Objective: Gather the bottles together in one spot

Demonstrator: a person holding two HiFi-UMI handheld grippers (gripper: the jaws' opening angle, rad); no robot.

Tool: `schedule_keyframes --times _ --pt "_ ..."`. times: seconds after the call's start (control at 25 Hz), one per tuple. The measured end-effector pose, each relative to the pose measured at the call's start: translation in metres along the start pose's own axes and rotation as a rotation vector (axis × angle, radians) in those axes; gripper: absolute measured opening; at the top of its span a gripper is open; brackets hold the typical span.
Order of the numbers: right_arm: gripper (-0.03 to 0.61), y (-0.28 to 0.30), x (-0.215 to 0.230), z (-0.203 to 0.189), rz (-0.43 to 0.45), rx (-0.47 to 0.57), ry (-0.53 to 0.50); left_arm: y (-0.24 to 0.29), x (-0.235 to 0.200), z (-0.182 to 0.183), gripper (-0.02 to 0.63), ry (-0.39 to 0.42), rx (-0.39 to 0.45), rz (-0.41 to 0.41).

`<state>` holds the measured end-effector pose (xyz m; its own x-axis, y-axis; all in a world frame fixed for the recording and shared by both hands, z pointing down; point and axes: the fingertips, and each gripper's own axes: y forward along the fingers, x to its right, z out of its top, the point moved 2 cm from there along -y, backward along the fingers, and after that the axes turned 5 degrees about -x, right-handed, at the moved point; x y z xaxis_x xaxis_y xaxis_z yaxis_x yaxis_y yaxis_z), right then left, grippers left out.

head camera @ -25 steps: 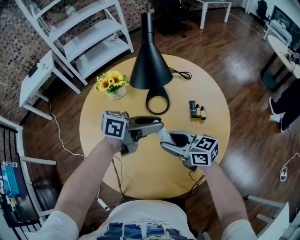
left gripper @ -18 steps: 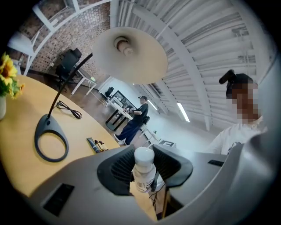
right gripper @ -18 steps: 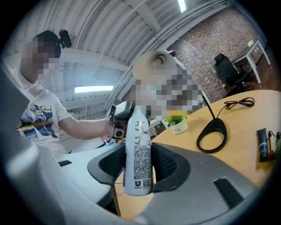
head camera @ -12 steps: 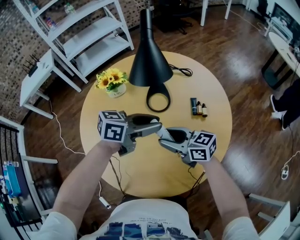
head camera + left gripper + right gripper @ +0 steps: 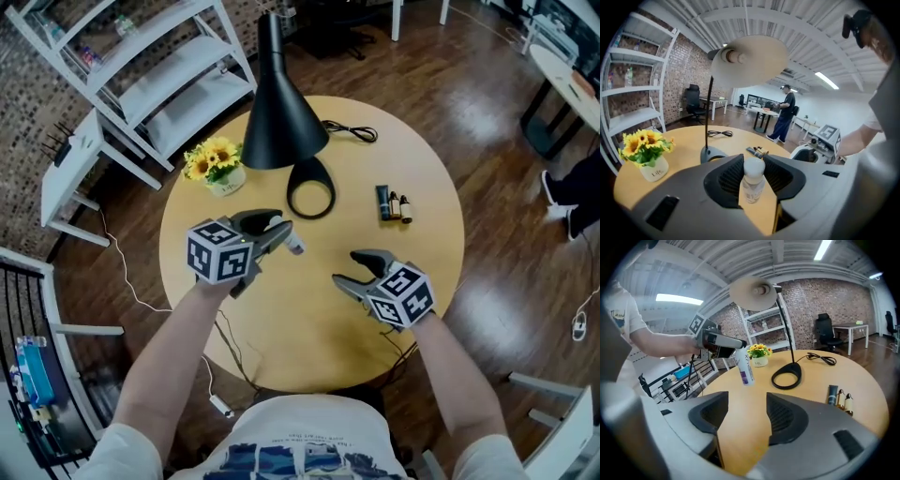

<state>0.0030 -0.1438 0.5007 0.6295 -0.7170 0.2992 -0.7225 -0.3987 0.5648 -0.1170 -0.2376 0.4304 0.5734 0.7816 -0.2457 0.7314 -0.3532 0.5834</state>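
A white bottle (image 5: pixel 290 244) with a purple label (image 5: pixel 746 367) hangs over the round wooden table (image 5: pixel 281 328). My left gripper (image 5: pixel 275 232) is shut on it, its jaws having just closed, and the cap (image 5: pixel 753 167) shows between them. My right gripper (image 5: pixel 354 269) is open and empty to the right of the bottle. Its jaws have just been opening, and only bare tabletop shows in the right gripper view (image 5: pixel 747 418). A dark tube (image 5: pixel 382 202) and two small bottles (image 5: pixel 400 206) lie side by side at the table's right.
A black lamp stands at the far side with its cone shade (image 5: pixel 277 112) over the table and its ring base (image 5: pixel 311 187) near the middle. A pot of sunflowers (image 5: pixel 214 167) sits far left. A black cable (image 5: pixel 352 131) lies behind the lamp.
The two grippers, which met at the table's middle, have drawn apart. The left one moved left with the bottle in it. The right one opened wide and pulled back right.
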Motion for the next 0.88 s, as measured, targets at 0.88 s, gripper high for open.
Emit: schedule_keyframes --times 0.88 --pt "0.279 -0.070 0.038 -0.078 -0.177 -0.105 0.147 0.057 -0.090 -0.058 0.132 0.064 -0.054 0.329"
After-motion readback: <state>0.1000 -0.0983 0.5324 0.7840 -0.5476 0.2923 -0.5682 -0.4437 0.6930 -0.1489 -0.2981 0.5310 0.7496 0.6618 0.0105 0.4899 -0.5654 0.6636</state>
